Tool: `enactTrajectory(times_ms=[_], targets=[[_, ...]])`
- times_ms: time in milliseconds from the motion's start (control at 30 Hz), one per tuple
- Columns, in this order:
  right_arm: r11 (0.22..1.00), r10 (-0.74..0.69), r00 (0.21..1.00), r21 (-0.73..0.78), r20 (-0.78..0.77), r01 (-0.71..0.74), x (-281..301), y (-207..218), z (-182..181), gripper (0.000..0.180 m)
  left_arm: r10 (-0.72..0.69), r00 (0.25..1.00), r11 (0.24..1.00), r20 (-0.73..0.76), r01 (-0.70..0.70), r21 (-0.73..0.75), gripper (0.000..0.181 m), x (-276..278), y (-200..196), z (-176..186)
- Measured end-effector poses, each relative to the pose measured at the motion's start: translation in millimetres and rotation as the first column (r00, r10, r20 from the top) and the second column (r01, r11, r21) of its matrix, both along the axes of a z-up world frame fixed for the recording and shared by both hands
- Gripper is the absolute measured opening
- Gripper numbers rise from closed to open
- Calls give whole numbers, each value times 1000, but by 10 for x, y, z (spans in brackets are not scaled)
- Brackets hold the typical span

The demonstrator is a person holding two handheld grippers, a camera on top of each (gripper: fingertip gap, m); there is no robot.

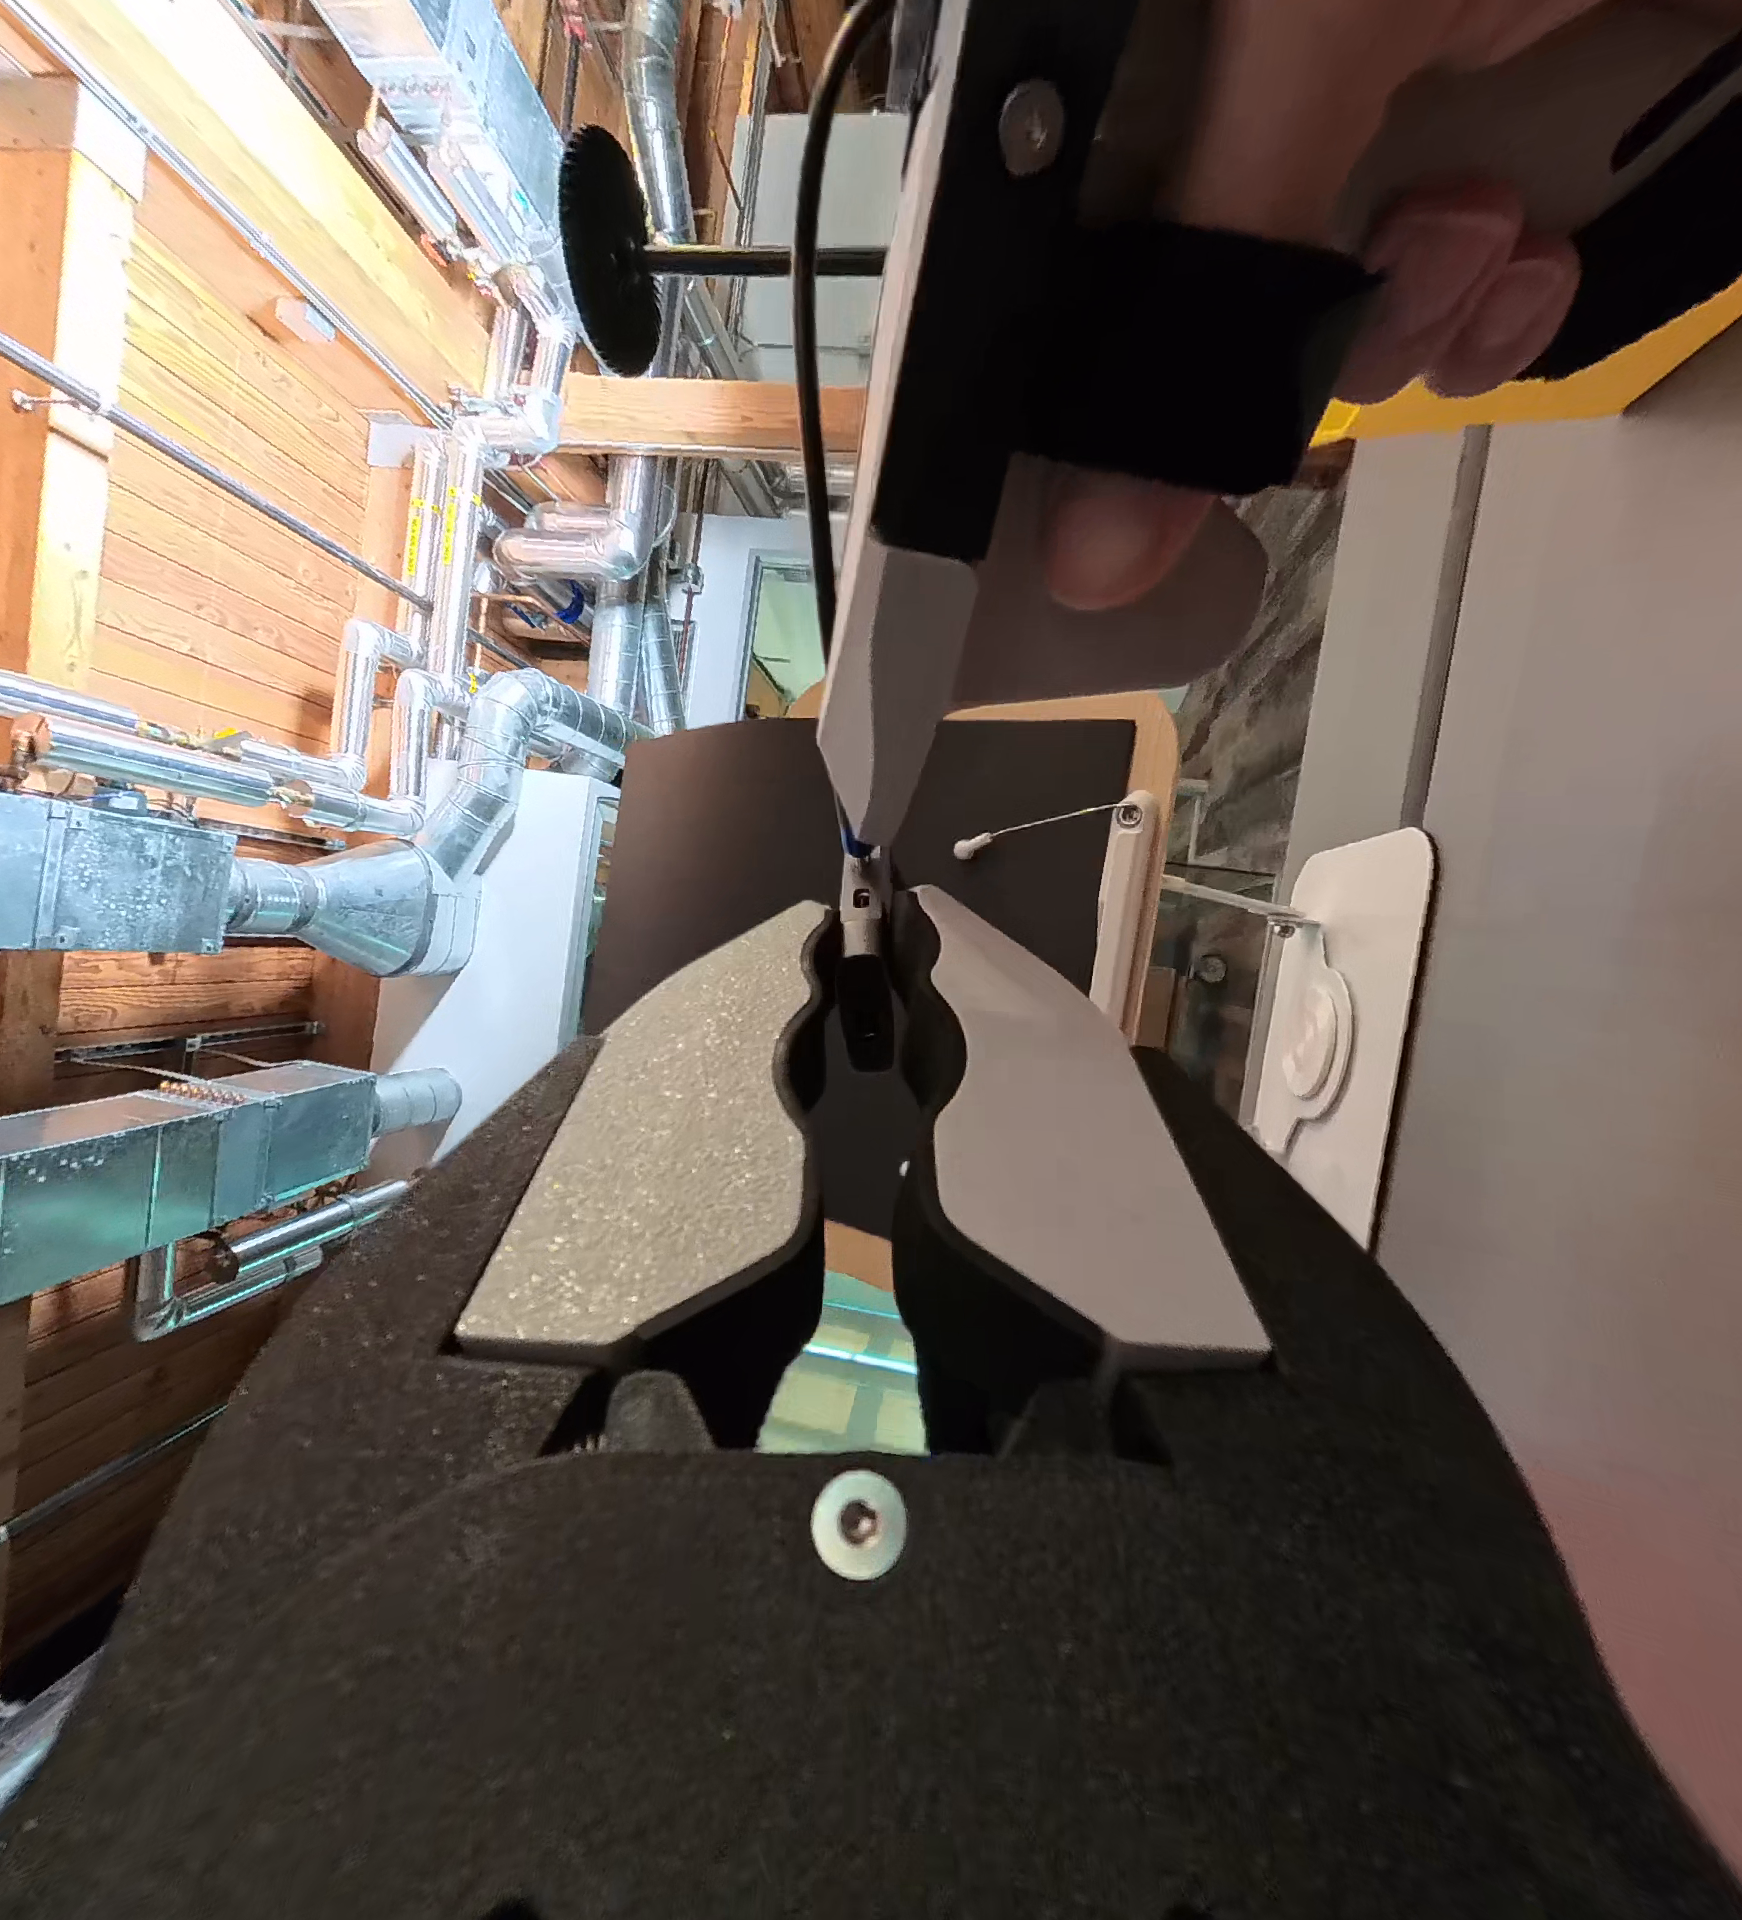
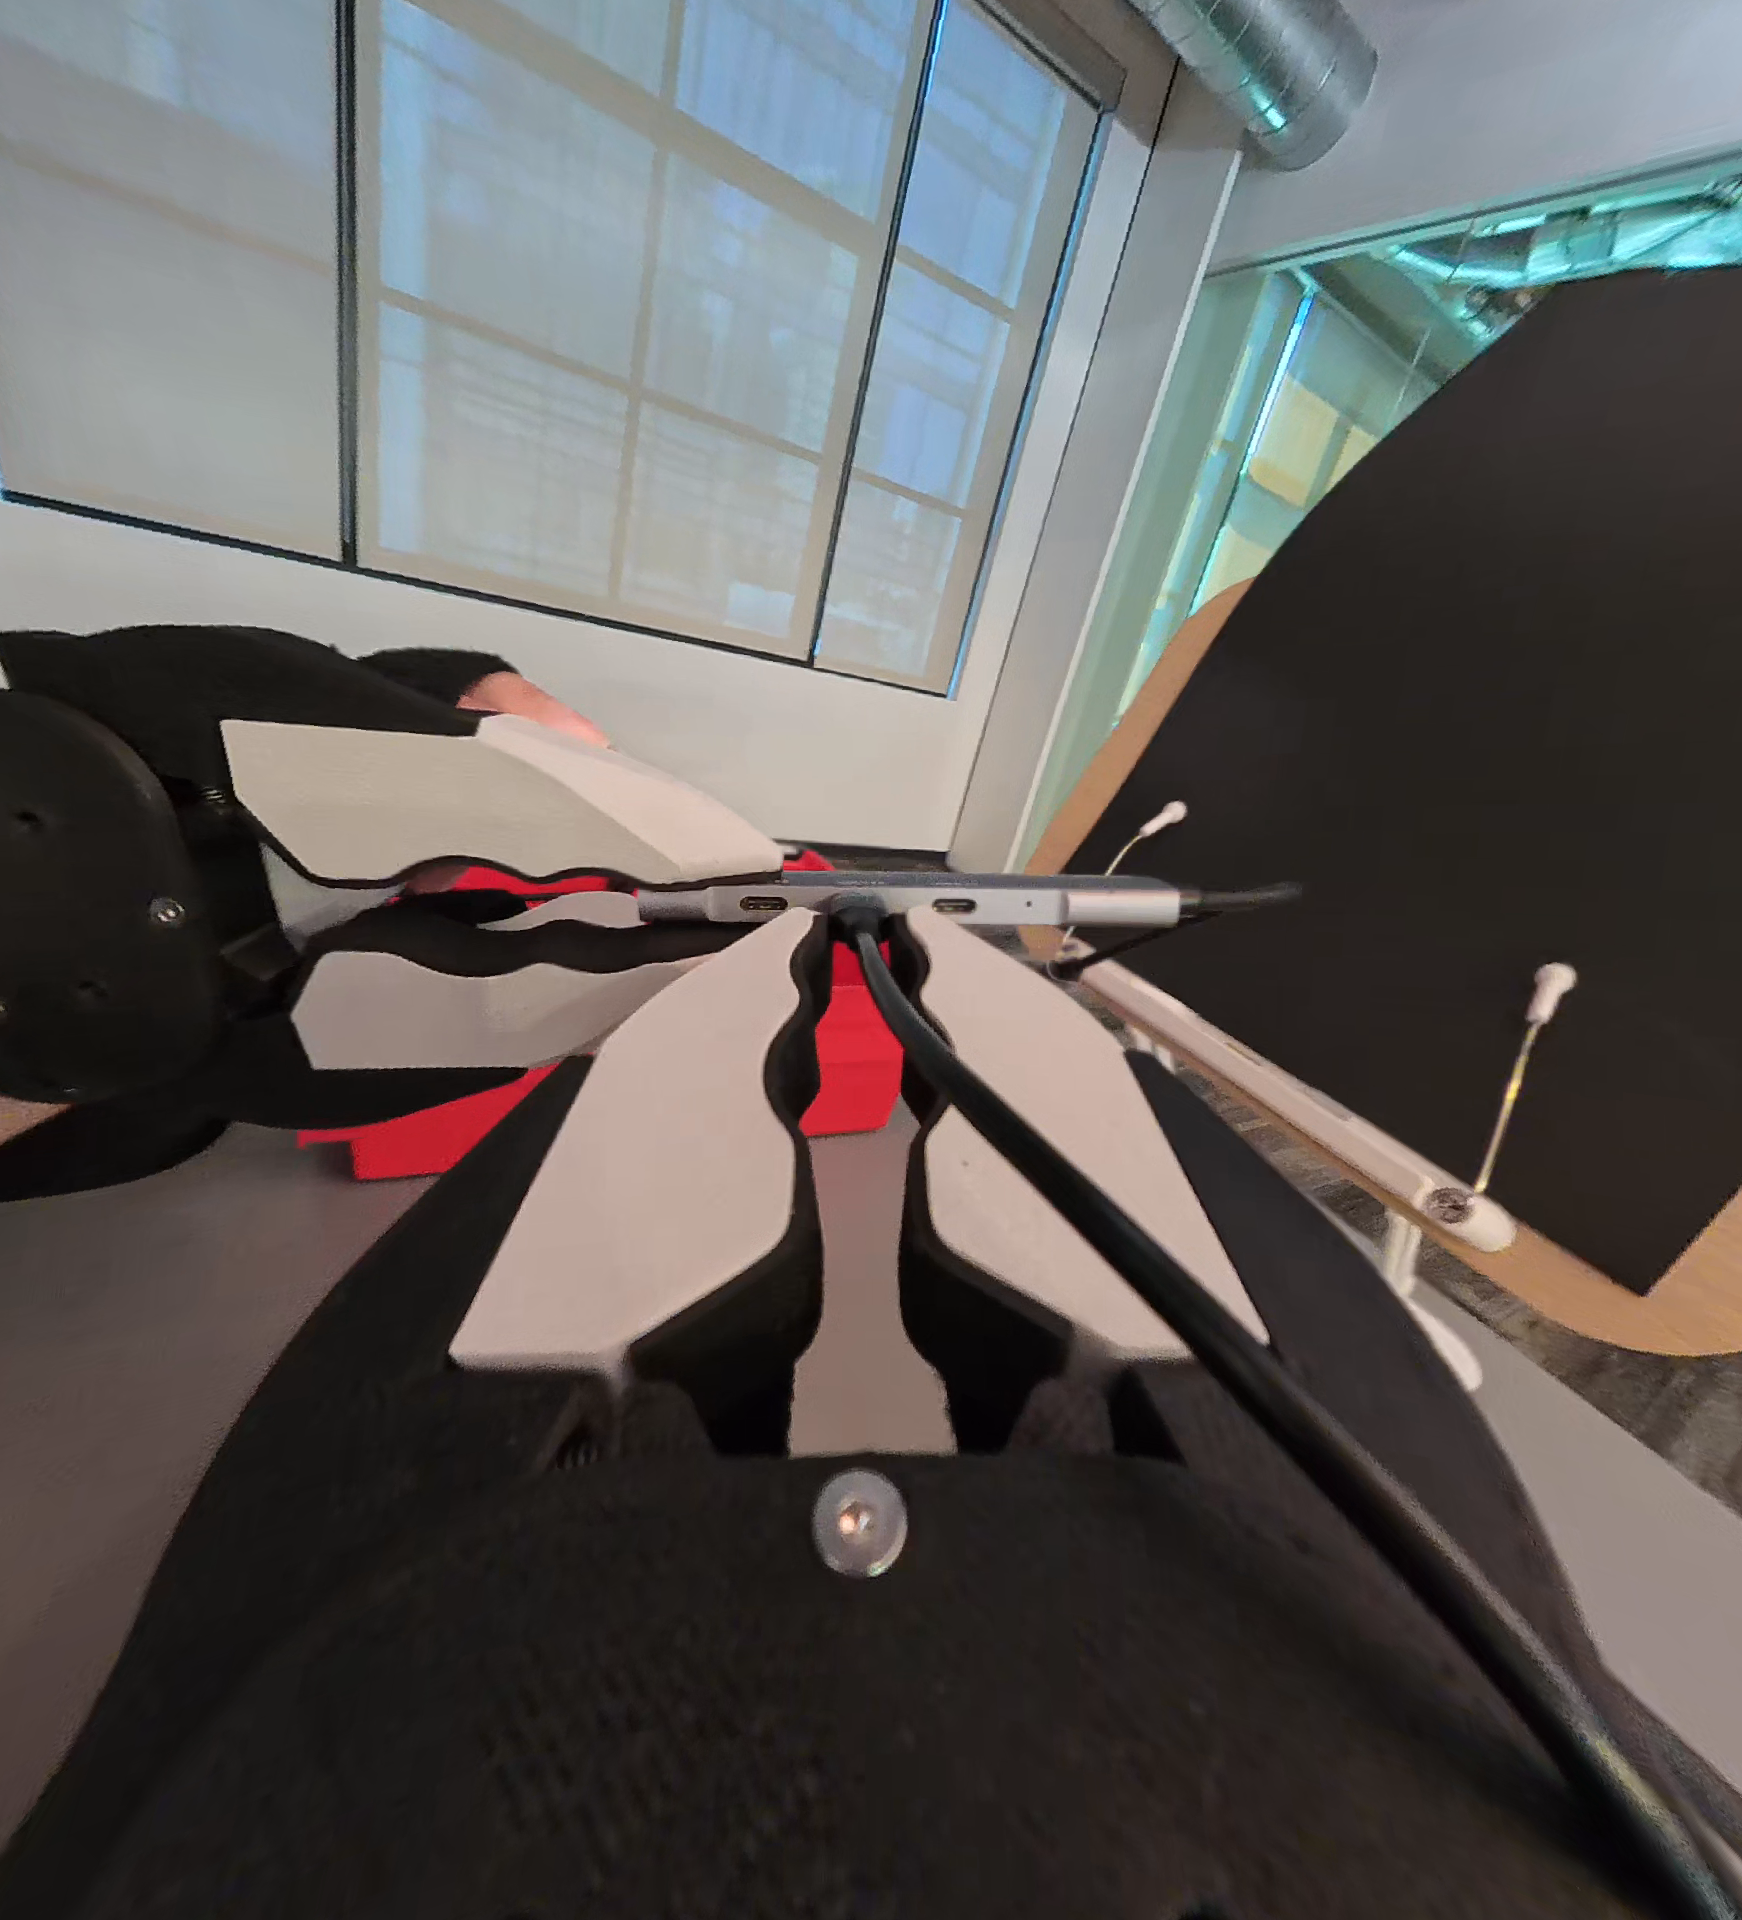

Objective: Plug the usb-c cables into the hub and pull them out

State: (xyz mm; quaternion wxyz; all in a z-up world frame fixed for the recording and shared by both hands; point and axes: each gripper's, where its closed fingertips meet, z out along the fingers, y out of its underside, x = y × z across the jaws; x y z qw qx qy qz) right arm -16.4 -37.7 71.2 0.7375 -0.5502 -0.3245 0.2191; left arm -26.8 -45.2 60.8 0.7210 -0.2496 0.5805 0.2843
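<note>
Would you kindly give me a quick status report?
Left gripper shut on hub. Right gripper shut on black USB-C cable, plug at middle port. Side ports empty; nothing in the way.

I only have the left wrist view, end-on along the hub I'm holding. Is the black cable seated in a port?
Observer: Yes. The right wrist view shows the black cable's plug in the middle port of the slim grey metal hub.
Operator: Any ports free?
Observer: Two oval ports are empty, one on each side of the plug.
Operator: Where is the right gripper gripping?
Observer: The right gripper pinches the plug right at the hub's face.
Operator: And mine?
Observer: The left gripper clamps the hub's end opposite its own lead.
</note>
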Motion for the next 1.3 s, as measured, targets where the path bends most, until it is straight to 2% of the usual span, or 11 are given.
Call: enactTrajectory(times_ms=[333,533,733,1100,1300], targets=[[948,-120,993,296,-22,121,15,-292,311,11,-6,999,983,42,-2,184,9,-2,-207,276],[903,-151,988,401,-43,155,3,-479,483,11,-32,996,968,87,9,250,9,-20,-379,456],[897,-155,986,411,-57,164,-9,-519,527,11,-32,993,963,111,1,271,9,-32,-424,511],[939,-104,995,327,-10,101,-65,-465,517,11,-42,994,967,98,16,253,9,-86,-398,502],[930,-121,993,348,-3,115,-71,-475,533,12,-49,996,964,79,27,264,9,-61,-440,501]])
